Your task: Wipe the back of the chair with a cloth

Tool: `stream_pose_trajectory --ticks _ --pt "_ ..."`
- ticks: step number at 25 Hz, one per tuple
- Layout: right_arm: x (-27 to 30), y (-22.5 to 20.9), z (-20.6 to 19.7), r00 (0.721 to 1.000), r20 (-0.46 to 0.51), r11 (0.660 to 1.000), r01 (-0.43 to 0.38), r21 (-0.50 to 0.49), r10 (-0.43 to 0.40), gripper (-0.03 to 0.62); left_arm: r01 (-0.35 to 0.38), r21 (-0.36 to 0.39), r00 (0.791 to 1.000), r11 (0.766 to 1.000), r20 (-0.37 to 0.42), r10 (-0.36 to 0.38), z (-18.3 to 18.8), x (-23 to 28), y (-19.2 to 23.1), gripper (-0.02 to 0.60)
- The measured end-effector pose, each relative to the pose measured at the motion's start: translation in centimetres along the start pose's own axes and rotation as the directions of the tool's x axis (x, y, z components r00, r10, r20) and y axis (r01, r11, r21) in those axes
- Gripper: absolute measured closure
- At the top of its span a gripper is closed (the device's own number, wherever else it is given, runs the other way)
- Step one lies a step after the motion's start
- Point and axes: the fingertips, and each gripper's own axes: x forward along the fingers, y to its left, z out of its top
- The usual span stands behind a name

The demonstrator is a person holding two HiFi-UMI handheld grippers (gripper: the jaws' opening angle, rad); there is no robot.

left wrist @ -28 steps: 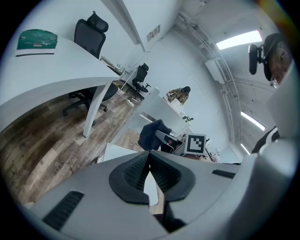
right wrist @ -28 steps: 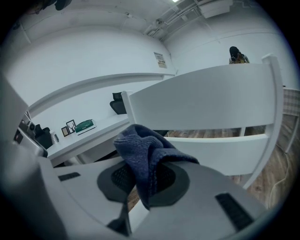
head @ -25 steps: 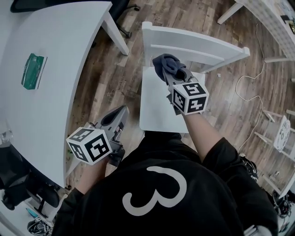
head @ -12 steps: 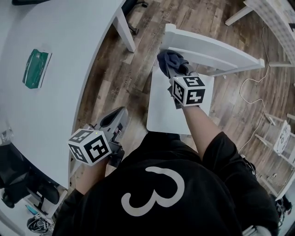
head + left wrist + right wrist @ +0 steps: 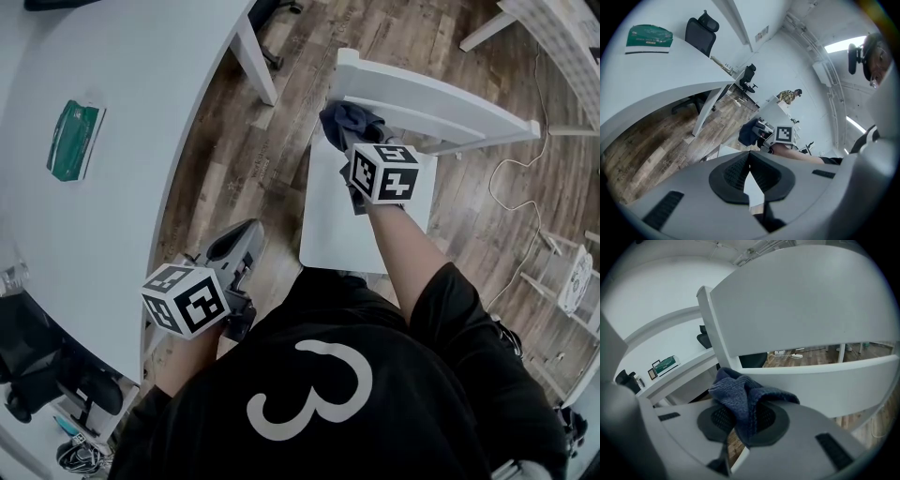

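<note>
Moved: since a second ago my right gripper point(image 5: 349, 141) has carried the cloth point(image 5: 343, 120) forward to the end of the chair back point(image 5: 450, 98) on my left; in the last half second it has barely shifted.
Cloth: dark blue knit, bunched and pinched between my right gripper's jaws. Its folds spill over the pads by the back's corner post, and I cannot tell whether they touch it.
Right gripper: clamped on the cloth, pointing at the back's rails from above the seat point(image 5: 337, 234).
Chair: white and slatted, straight ahead of me.
Left gripper point(image 5: 234, 244): jaws pressed together with nothing between them, held low at my left, well apart from the chair.
Surface point(image 5: 141, 94): white, on my left, with a green packet point(image 5: 73, 141) lying on it.
Floor point(image 5: 253, 159): wood planks.
</note>
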Motion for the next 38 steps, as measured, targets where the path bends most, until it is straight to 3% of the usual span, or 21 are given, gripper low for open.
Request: stream_pose_trajectory --ticks 12,23,30,38 --pt "-0.4 -0.6 0.3 1.000 0.025 1.000 -0.014 0.022 0.013 0.542 -0.020 0.032 1.000 0.999 -0.003 0.020 -0.6 0.0 -1.4 0.568" --pt "-2.6 -3.8 0.5 0.999 0.053 1.000 0.004 0.010 -0.004 0.542 -0.018 0.056 0.999 0.998 -0.034 0.020 -1.7 0.9 -2.9 0.568" --pt "-4.8 -7.4 0.3 0.996 0.079 0.999 0.052 0.009 -0.053 0.542 0.006 0.095 0.997 0.995 -0.075 0.002 -2.3 2.4 -4.8 0.568" --pt "-8.6 -13.7 -0.4 0.984 0.091 0.986 0.149 0.074 -0.156 0.542 0.031 0.145 0.994 0.989 -0.105 -0.016 -3.0 3.6 -7.4 0.568"
